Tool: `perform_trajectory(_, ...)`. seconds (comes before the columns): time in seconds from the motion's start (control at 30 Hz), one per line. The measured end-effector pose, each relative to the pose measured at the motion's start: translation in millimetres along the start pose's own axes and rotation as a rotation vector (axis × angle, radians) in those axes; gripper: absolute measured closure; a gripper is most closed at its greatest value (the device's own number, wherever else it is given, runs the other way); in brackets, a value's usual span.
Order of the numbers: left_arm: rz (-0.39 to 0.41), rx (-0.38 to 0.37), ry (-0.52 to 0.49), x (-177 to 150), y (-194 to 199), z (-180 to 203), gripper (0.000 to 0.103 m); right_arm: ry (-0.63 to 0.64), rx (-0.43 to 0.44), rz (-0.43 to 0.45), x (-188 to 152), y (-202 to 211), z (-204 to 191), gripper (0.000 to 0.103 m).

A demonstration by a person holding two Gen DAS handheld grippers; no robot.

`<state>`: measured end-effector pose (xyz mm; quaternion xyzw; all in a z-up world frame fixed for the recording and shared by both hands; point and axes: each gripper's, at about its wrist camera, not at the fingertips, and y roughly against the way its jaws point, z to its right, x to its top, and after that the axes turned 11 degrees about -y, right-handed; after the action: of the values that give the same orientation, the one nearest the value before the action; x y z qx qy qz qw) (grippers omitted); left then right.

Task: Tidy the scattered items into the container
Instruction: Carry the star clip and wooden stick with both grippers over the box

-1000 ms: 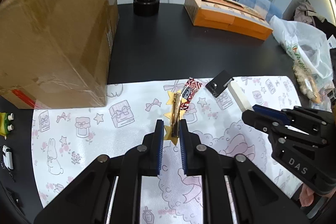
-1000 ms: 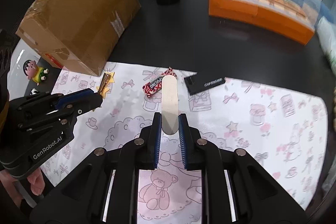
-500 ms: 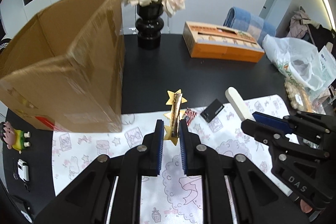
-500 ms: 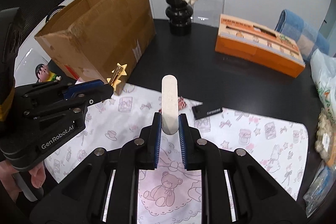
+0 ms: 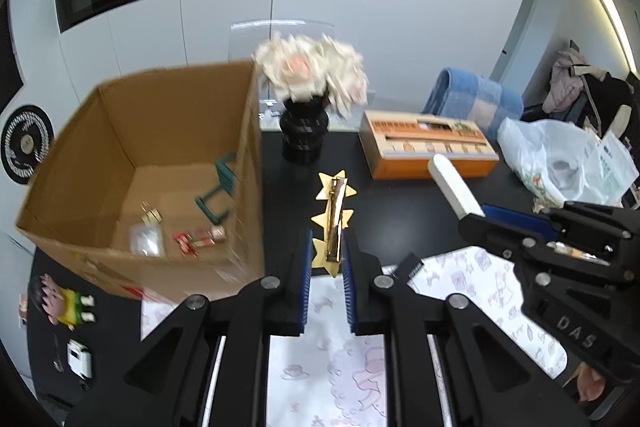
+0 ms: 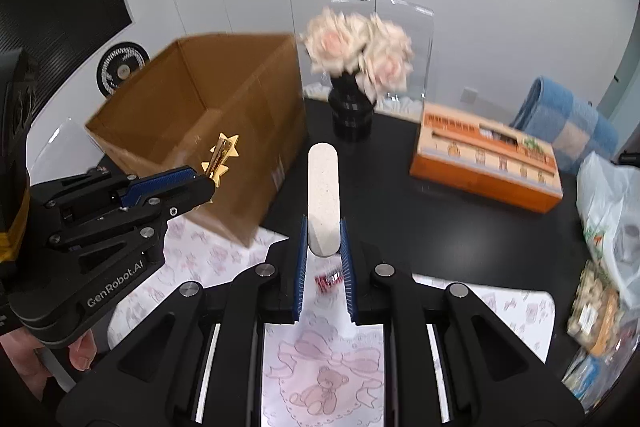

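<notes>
the left gripper (image 5: 325,263) is holding a gold star hair clip (image 5: 333,217) by its near end, fingers closed narrow on it, the clip sticking forward and up above the dark worktop (image 5: 400,211), just right of the open cardboard box (image 5: 168,163). the right gripper (image 6: 323,255) is pinching a pale nail file (image 6: 323,195) by its lower end, the rest standing out ahead of the fingers, with the box off to its left.

the clip is looking light, thin and stiff, metal with a smooth shiny face, so it is probably slippery; the hold near one end is leaving a long free part that could swing or twist if the grip is loosening. a hold nearer the middle star would likely be steadier, though for a short carry the end grip is likely enough. the file is looking light, flat and rigid with a gritty face that the ribbed pads should be biting well; held at one end, it is leaning on friction alone.

both items are hanging outside the box, not yet over its opening. inside the box, a green clip-like thing (image 5: 218,189), a small gold binder clip (image 5: 150,215) and some small wrappers (image 5: 196,239) are lying on the floor. a red wrapper (image 6: 328,277) and a small black card (image 5: 410,269) are lying on the patterned mat (image 5: 480,287), not yet tidied.
</notes>
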<state>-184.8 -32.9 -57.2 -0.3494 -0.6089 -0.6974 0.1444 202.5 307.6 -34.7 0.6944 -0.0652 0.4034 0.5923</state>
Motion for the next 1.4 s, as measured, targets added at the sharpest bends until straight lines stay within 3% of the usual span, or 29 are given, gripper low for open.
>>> perform_trajectory(0.3,0.034,0.038,0.068,18.0,16.7,-53.8,0.089,0.060,0.036,0.018,46.1,-4.6,-64.7,0.087)
perform_trajectory(0.63,0.049,0.091,0.190,6.2,30.7,-133.1,0.089,0.106,0.073,-0.011,67.7,-41.1,-129.5,0.087)
perform_trajectory(0.87,0.049,0.133,0.258,-5.2,31.8,-179.6,0.089,0.112,0.083,-0.049,72.3,-73.3,-153.5,0.087)
perform_trajectory(1.13,0.022,0.142,0.292,-14.5,21.5,-205.9,0.089,0.123,0.082,-0.087,70.4,-102.6,-170.2,0.087)
perform_trajectory(1.4,-0.014,0.147,0.290,-14.4,7.2,-206.1,0.089,0.124,0.079,-0.118,66.0,-126.1,-176.3,0.087)
